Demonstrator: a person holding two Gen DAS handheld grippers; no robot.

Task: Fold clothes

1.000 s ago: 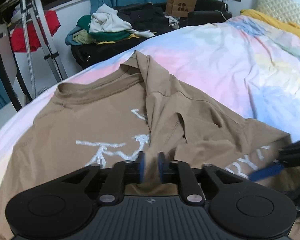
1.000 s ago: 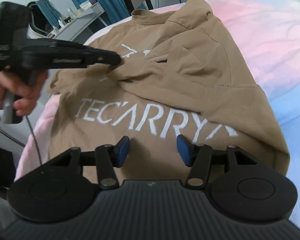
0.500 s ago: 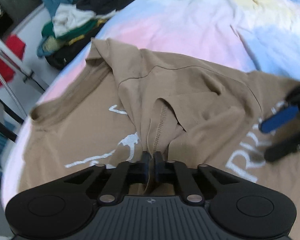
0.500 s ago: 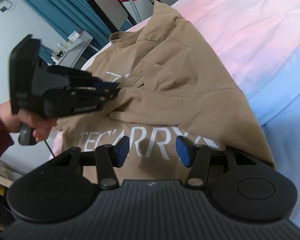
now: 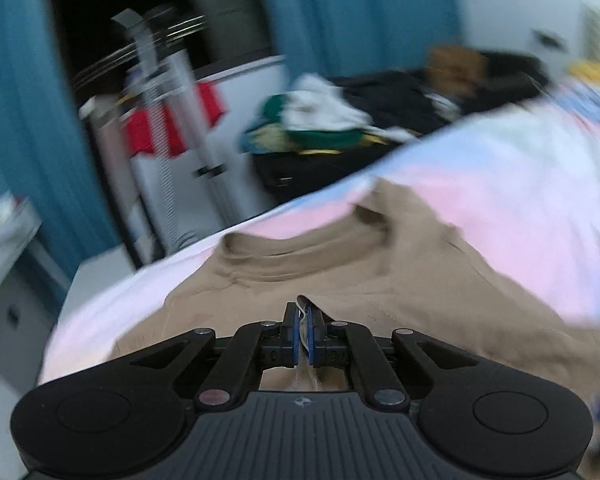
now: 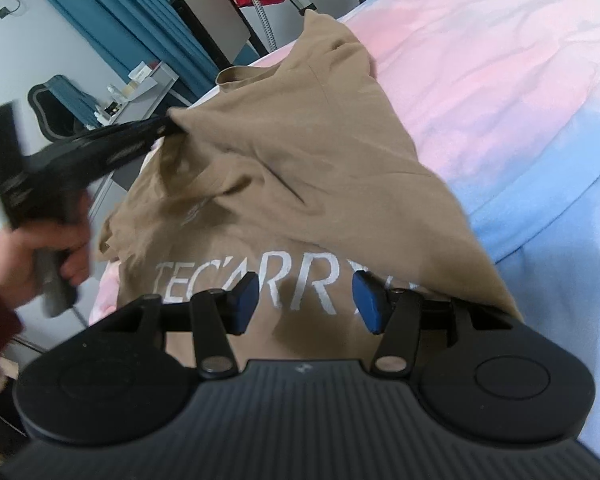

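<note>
**A soft brown shirt, pinched and pulled on the bed**

The bed is the biggest thing here. Its cover is pink, blue and white. In the right camera it fills the side from 12 o'clock round to 4 o'clock.

The brown shirt lies on the bed, in the middle of that view. White letters run across it near 6 o'clock. The neck hole points to 11 o'clock. Part of the shirt is lifted and bunched up, so it is not flat.

The left gripper is at 9 o'clock in the right camera. It is clamped tight on a fold of the shirt and lifts it. A hand in a dark red sleeve holds it. In the left camera the blue pads are pressed together with cloth between them.

The right gripper hangs over the white letters with its jaws wide apart. It holds nothing.

The shirt looks light, soft and floppy. It will likely sag and wrinkle when lifted. A good place to grab would be an edge or a seam, like the shoulder or the hem.
</note>
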